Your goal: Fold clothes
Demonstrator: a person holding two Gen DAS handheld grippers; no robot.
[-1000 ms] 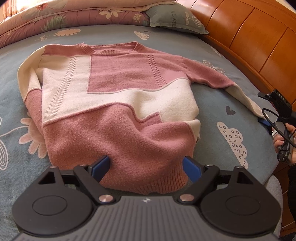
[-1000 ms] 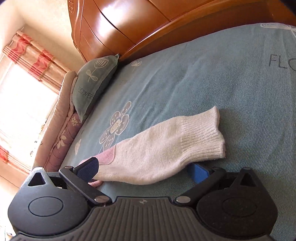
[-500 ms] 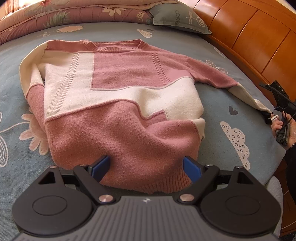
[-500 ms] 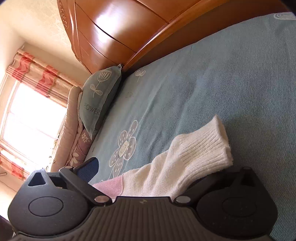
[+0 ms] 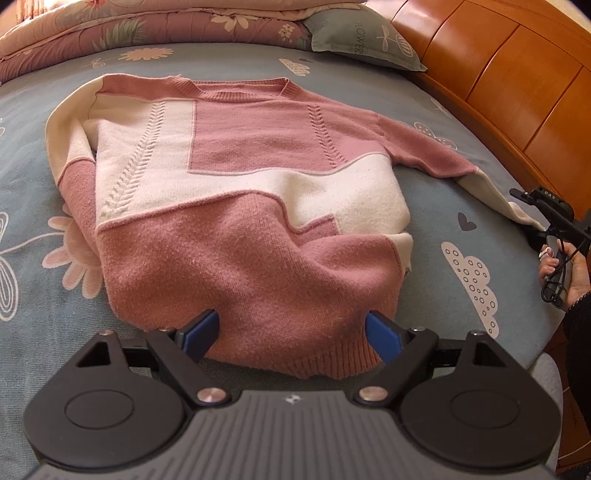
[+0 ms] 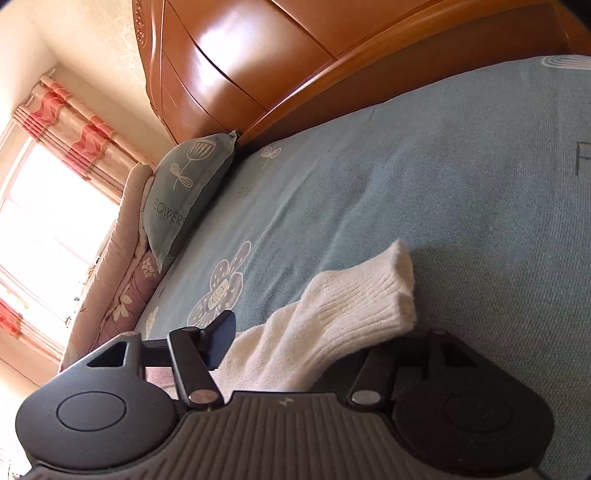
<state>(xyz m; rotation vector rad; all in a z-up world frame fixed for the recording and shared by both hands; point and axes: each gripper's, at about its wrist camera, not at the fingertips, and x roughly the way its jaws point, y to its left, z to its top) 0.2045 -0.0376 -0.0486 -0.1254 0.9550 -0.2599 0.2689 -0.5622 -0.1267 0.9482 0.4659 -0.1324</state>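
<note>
Left wrist view: a pink and cream knitted sweater (image 5: 240, 206) lies spread flat, front up, on a bed covered by a blue-grey sheet (image 5: 44, 206) printed with flowers and clouds. Its neckline points toward the quilt (image 5: 147, 22) and a grey-green pillow (image 5: 362, 37) at the far end; its ribbed hem lies nearest the camera. The left tool (image 5: 291, 328) hangs just above that hem with its blue pads set wide, one on either side of the hem's middle, gripping nothing. The sweater's left-hand sleeve is folded in along the body; the other sleeve stretches out toward the wooden bed frame (image 5: 517, 92), where its cream cuff meets the right tool (image 5: 532, 225), held in a person's hand (image 5: 565, 273) at the picture's edge.

Right wrist view: the cream ribbed cuff (image 6: 362, 299) of the outstretched sleeve lies across the right tool (image 6: 295, 343), raised a little off the sheet (image 6: 443, 184). The jaws have just been closing, with the sleeve between them. Only the left finger (image 6: 221, 336) shows, beside the knit; the other is hidden under the fabric, so whether the pads already press on the sleeve cannot be told. Beyond lie the pillow (image 6: 184, 199), the headboard (image 6: 240, 66) and a curtained window (image 6: 48, 221).
</note>
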